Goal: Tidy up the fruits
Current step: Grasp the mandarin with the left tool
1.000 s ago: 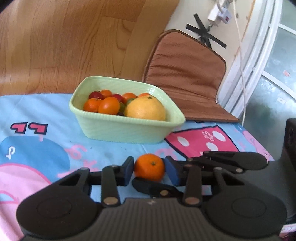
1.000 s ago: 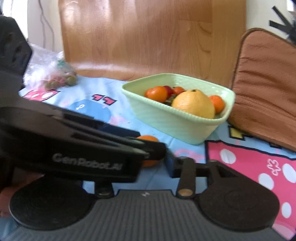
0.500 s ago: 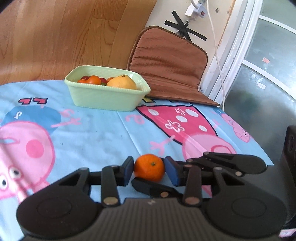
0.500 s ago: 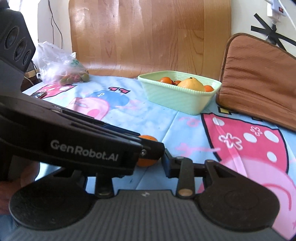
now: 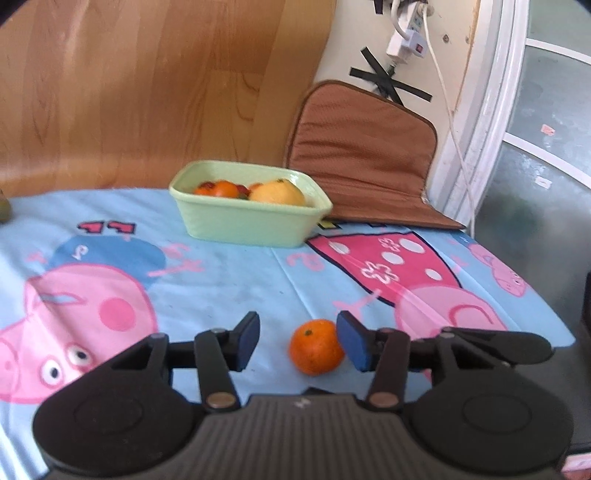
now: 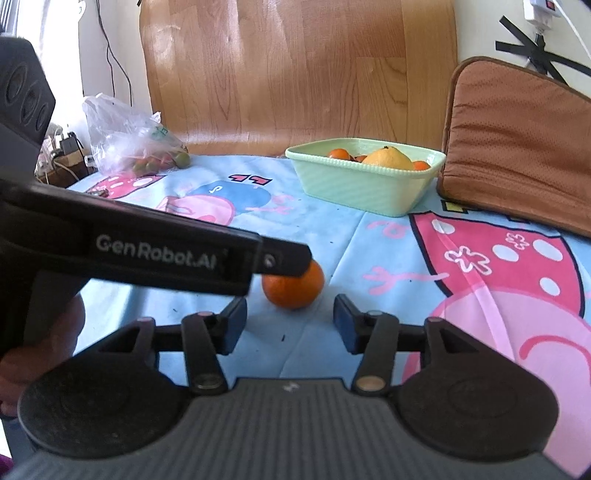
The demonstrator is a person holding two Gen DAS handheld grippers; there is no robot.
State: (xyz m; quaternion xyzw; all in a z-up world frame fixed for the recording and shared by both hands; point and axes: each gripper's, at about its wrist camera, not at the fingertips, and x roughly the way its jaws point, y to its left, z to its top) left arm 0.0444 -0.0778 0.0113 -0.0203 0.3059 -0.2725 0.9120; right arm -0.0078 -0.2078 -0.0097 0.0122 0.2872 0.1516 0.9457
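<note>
Left wrist view. Left gripper (image 5: 297, 341): black two-finger tool with blue pads, jaws spread and opening. Small round orange tangerine (image 5: 316, 346): rests on the cartoon-printed light blue tablecloth (image 5: 229, 273) near the table's front edge, between the fingers, against or just beside the right-hand pad (image 5: 351, 340), well clear of the left-hand one; no grip on it. Pale green ribbed rectangular plastic basin (image 5: 251, 218): stands toward the far edge of the table, well apart from the tangerine, holding a large yellow-orange citrus fruit (image 5: 277, 192), several small orange fruits and some red ones. Brown quilted seat cushion (image 5: 364, 155): leans at the far right corner, just behind the basin. White power strip with cord (image 5: 404, 29): hangs on the wall above the cushion.

Right wrist view. Right gripper (image 6: 290, 326): same black build, blue pads, jaws spread and opening, nothing between them. The tangerine (image 6: 293, 286) lies on the cloth just ahead of the fingertips, partly covered by a finger of the left gripper (image 6: 284, 260), which reaches in from the left. The basin (image 6: 365, 181) sits at the far edge, right of centre, the cushion (image 6: 517, 147) beside it. Clear plastic bag of small green and red fruits (image 6: 136, 147): at the far left corner. A person's hand (image 6: 40, 347) shows at the left border under the left gripper's body.
</note>
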